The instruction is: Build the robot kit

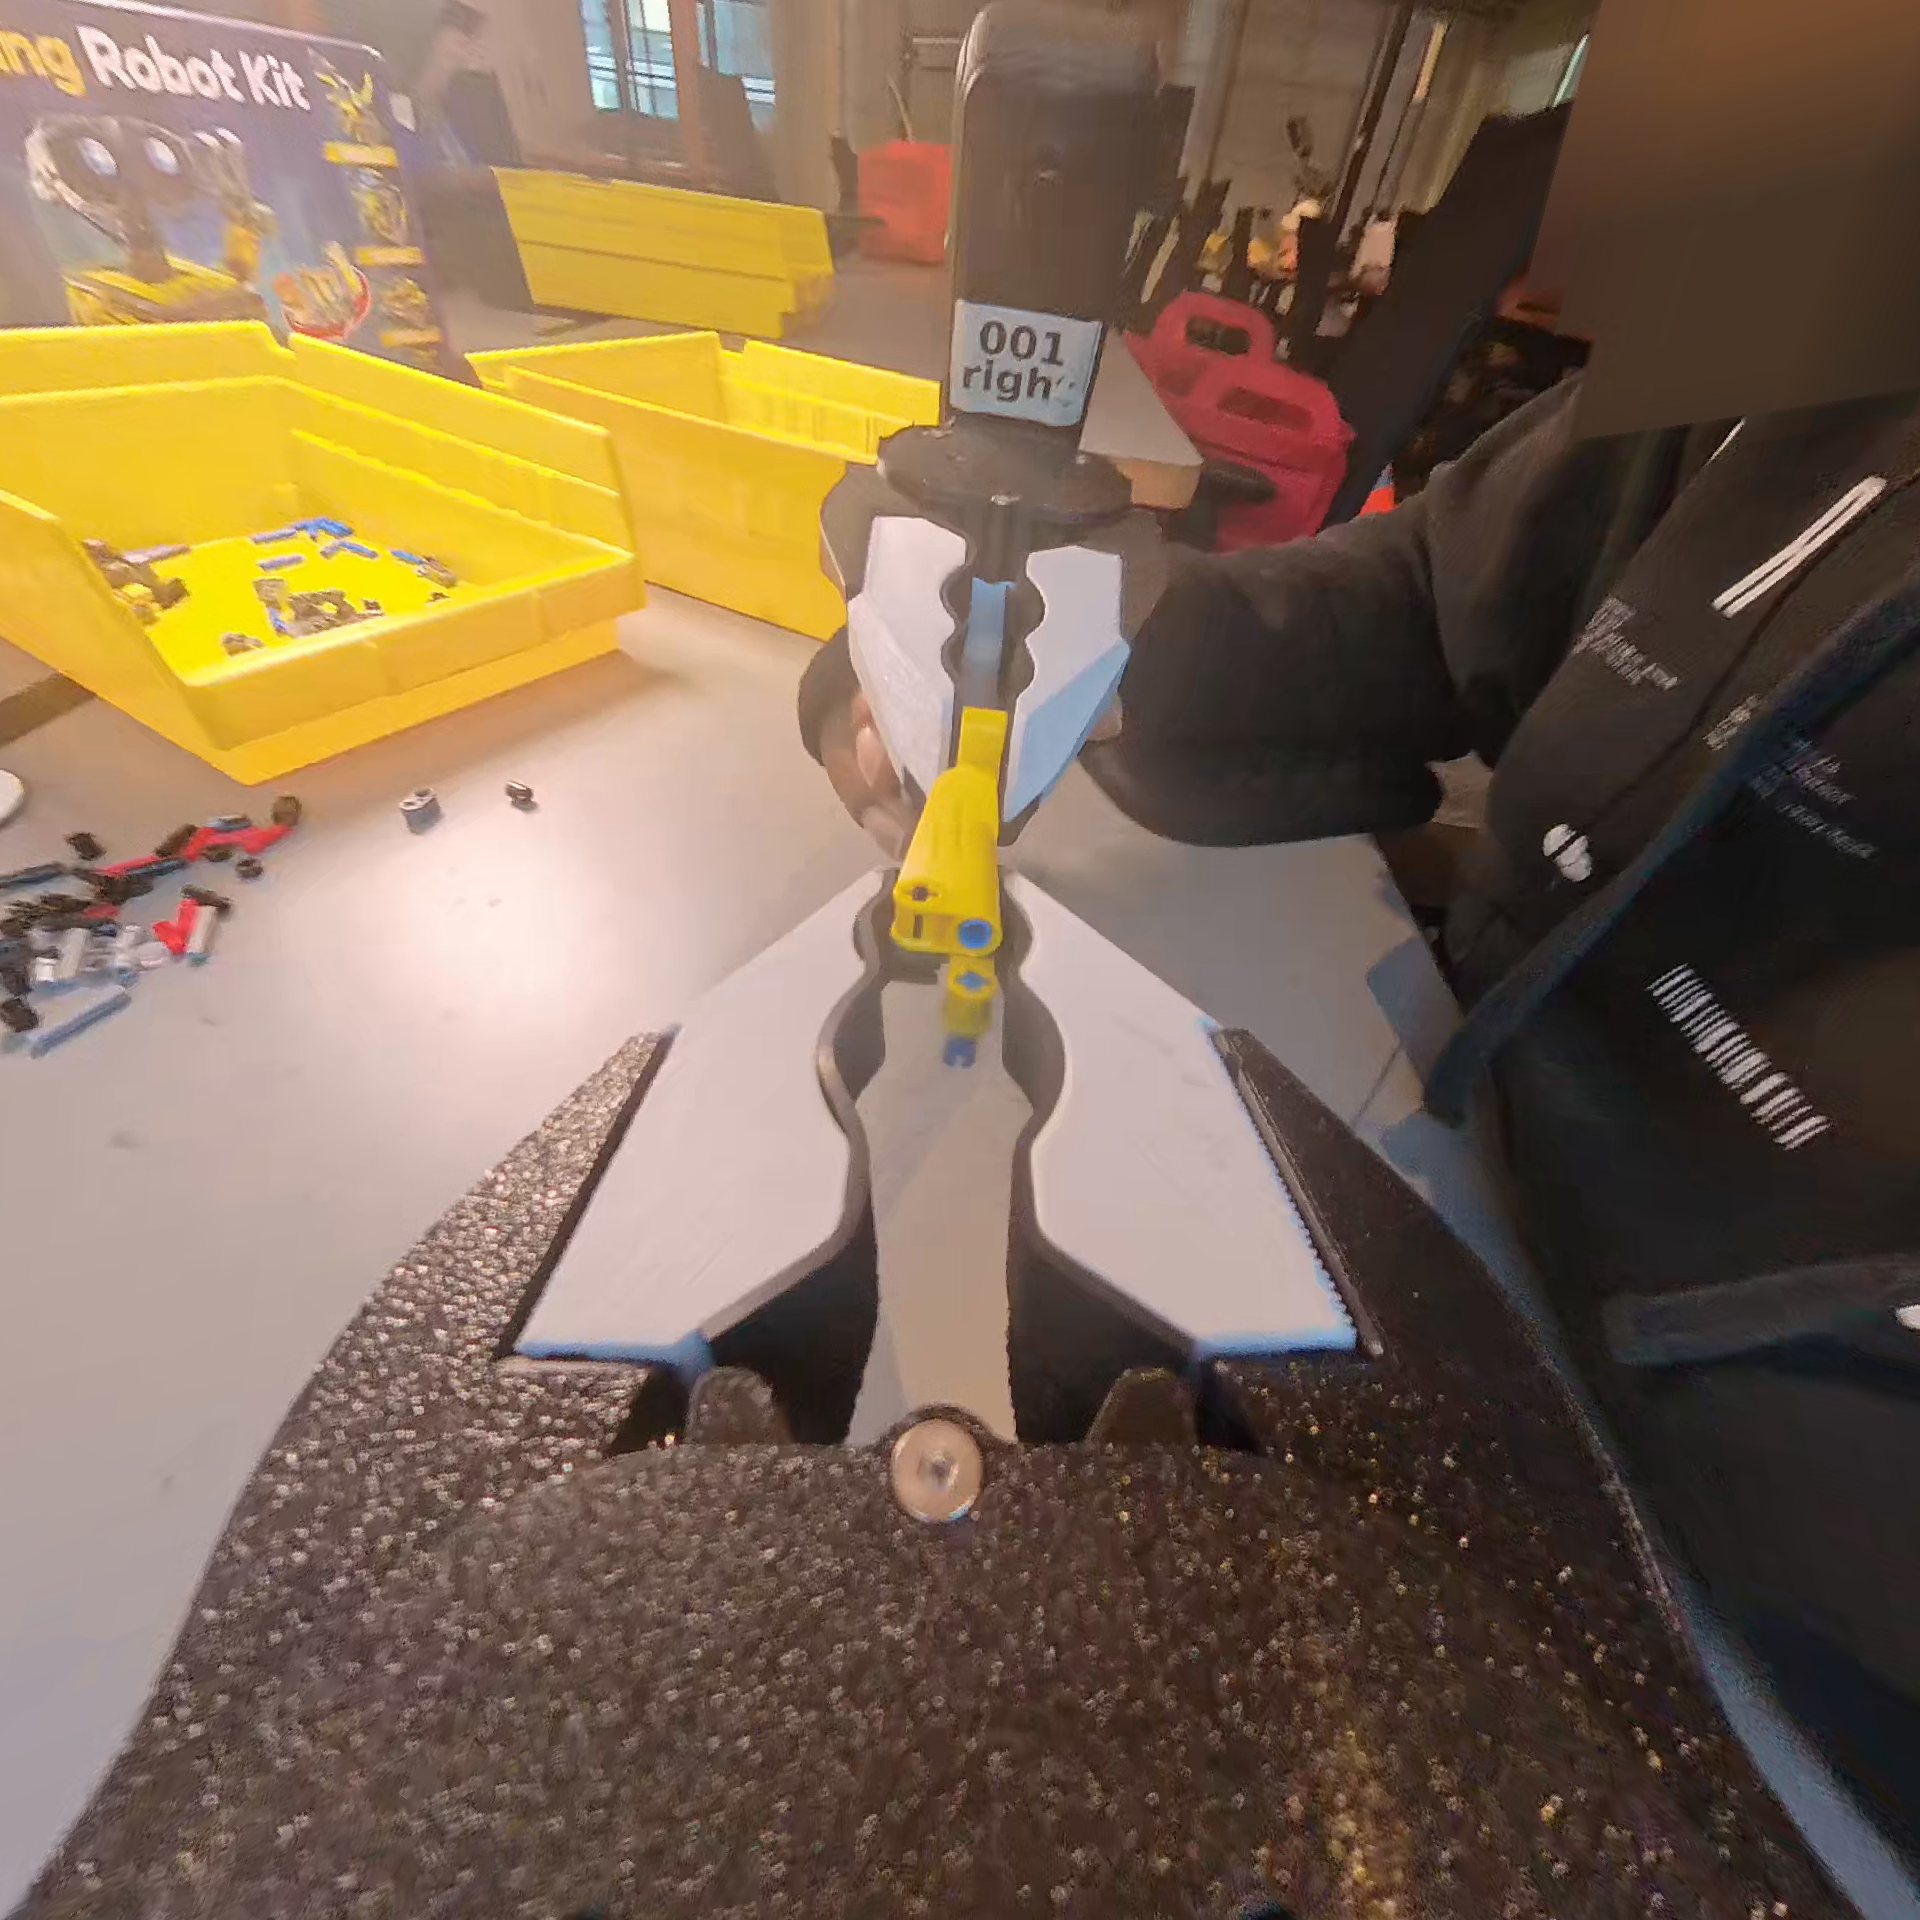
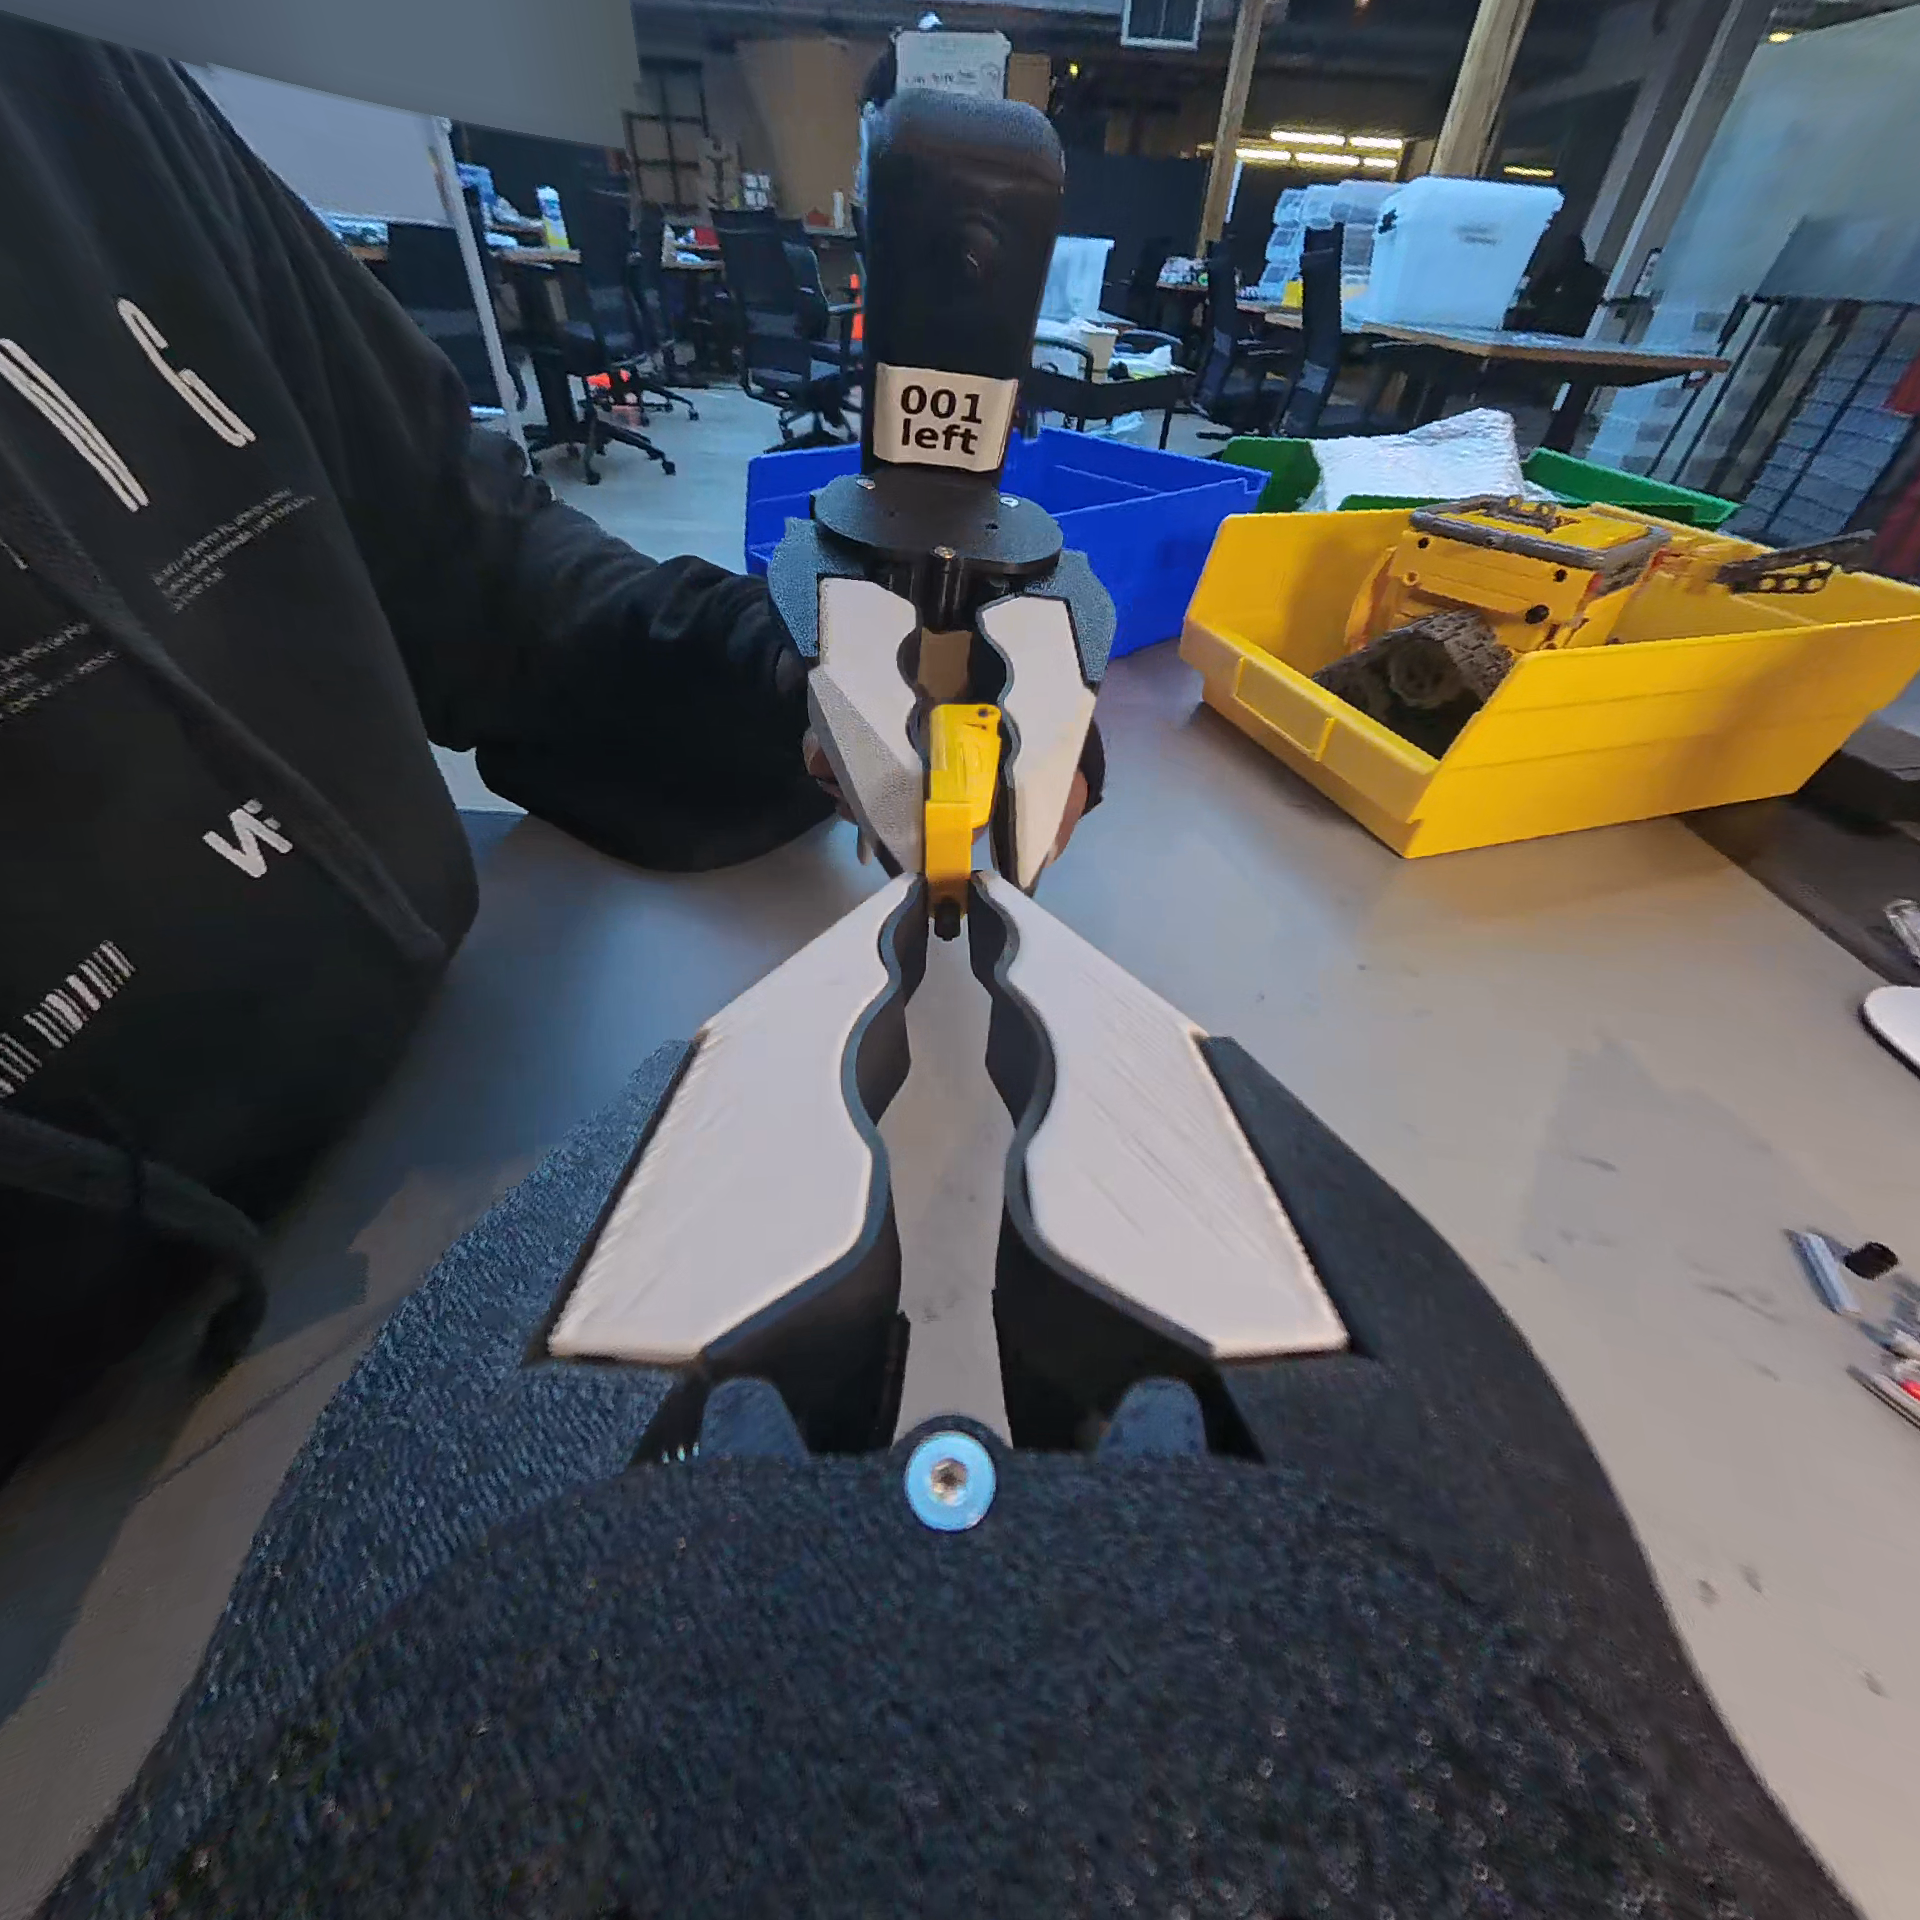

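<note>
Grey counter (image 1: 436, 1039) fills mid-frame in both views. At centre, a yellow piece (image 1: 951, 842) bridges the two claws: left claw (image 1: 945, 914) pinches its near end, nearly closed; right claw (image 2: 948, 899) likewise grips the other end. Yellow bin (image 1: 312, 623) of small parts sits upper left; loose parts (image 1: 125, 904) lie at the left edge.

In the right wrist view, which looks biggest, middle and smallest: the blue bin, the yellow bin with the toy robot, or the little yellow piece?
1. Yellow bin
2. Blue bin, though it sits farther back and is partly hidden, so this ranking is unsure
3. Yellow piece, clearly smallest
</note>
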Demonstrator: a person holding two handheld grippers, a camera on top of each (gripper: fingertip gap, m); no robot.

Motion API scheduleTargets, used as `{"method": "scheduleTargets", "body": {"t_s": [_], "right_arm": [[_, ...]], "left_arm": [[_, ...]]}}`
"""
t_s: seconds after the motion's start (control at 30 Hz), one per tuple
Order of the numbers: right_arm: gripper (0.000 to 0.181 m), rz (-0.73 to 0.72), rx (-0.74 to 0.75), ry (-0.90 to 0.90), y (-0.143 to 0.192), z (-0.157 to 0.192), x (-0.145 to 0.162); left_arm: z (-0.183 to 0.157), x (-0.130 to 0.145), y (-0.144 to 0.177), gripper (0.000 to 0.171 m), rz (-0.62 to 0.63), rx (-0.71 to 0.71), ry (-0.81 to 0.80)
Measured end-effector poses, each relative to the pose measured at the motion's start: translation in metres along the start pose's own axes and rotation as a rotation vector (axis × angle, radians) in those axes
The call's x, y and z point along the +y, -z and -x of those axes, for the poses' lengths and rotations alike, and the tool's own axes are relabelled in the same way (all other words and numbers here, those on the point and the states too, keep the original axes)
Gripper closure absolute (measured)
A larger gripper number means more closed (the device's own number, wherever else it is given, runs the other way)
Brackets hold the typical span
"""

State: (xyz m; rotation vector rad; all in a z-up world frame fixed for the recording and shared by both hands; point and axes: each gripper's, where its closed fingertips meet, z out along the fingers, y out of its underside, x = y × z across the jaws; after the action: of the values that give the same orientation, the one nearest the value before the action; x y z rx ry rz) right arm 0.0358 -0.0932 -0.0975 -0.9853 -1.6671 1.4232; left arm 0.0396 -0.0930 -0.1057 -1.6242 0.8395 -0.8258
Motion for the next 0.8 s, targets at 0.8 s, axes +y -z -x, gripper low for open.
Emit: {"method": "scheduleTargets", "body": {"t_s": [0.8], "right_arm": [[0.175,-0.046,-0.097,-0.219,0.012,-0.008,0.0]], "left_arm": [[0.01,-0.014,0.009,0.157,-0.093,0.067,0.28]]}}
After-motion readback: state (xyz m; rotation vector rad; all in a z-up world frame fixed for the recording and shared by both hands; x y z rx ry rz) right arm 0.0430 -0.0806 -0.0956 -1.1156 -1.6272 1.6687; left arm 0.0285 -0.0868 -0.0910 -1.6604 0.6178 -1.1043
